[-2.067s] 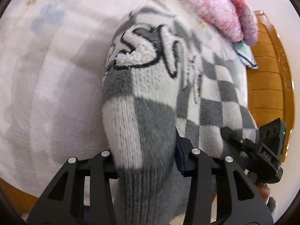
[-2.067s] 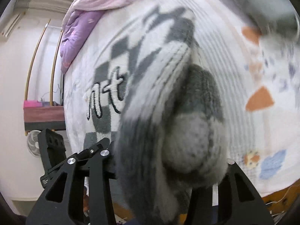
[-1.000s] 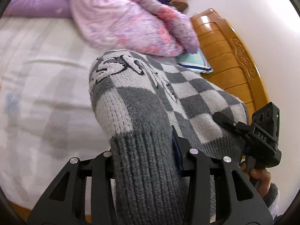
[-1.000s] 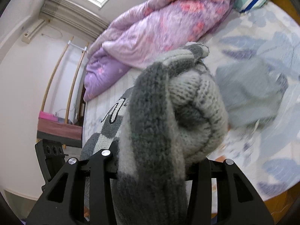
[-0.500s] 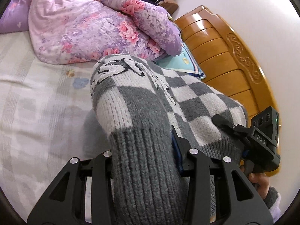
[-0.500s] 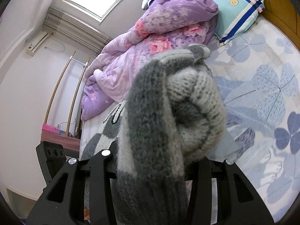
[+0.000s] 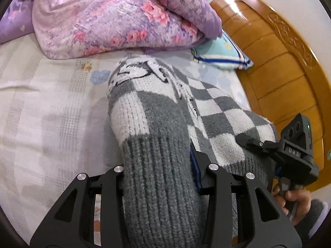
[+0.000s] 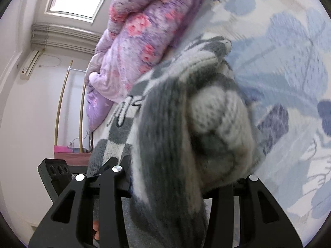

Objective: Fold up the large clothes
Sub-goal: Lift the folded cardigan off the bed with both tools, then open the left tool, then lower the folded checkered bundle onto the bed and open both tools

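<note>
The thick grey and white checked knit sweater (image 7: 157,124) is soft and floppy, and it looks a bit heavy, so it will sag and bunch up. It hangs between two grippers over the pale bed sheet (image 7: 41,113). The best place to hold it is the ribbed grey edge, where the wool is thick. The left gripper (image 7: 159,171) pinches that ribbed edge. The right gripper (image 8: 182,177) pinches a fat bunched wad of the same sweater. A puffy purple flowered quilt (image 7: 115,14) lies behind, beside a shiny wooden headboard (image 7: 279,66).
</note>
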{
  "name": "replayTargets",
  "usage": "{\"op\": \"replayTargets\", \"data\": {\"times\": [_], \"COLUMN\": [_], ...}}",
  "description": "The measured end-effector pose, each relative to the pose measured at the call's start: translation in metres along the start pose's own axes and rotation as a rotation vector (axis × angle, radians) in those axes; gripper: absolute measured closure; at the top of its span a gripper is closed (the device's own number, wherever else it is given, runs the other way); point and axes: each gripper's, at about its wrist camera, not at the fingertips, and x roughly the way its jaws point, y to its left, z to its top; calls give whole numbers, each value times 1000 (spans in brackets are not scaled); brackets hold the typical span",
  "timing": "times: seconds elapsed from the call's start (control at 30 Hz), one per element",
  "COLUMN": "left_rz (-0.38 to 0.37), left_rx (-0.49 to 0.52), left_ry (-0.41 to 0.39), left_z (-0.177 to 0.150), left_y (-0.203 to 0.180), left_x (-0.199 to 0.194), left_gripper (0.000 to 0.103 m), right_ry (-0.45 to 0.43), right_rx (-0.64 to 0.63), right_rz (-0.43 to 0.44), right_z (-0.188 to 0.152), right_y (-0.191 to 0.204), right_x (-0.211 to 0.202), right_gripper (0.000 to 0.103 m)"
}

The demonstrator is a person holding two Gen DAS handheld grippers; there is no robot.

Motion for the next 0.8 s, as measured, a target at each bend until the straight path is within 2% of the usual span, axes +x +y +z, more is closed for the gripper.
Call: {"op": "replayTargets", "data": {"times": [0.13, 0.4, 0.47, 0.53, 0.63, 0.73, 0.8], "left_rz": [24, 67, 83, 96, 98, 119, 115], "left_rx": [5, 23, 40, 46, 34, 20, -13], "left_ry": [13, 128, 137, 149, 165, 164, 176], "left_z": [-24, -59, -63, -65, -64, -65, -67], "left_y": [1, 12, 11, 12, 18, 24, 31], "left_x": [14, 54, 60, 63, 62, 55, 47], "left_gripper": [64, 59, 56, 46, 42, 35, 32], "right_ry": [33, 87, 88, 96, 120, 142, 156], "right_rx": [37, 100, 103, 125, 119, 125, 132], "right_rz": [-17, -132, -151, -177, -197, -228, -292], "right_z": [-15, -30, -33, -35, -37, -37, -37], "right_y": [-28, -74, -80, -88, -91, -93, -94], "right_x": [5, 23, 25, 25, 24, 25, 21], "right_gripper": [63, 58, 55, 50, 48, 40, 33]}}
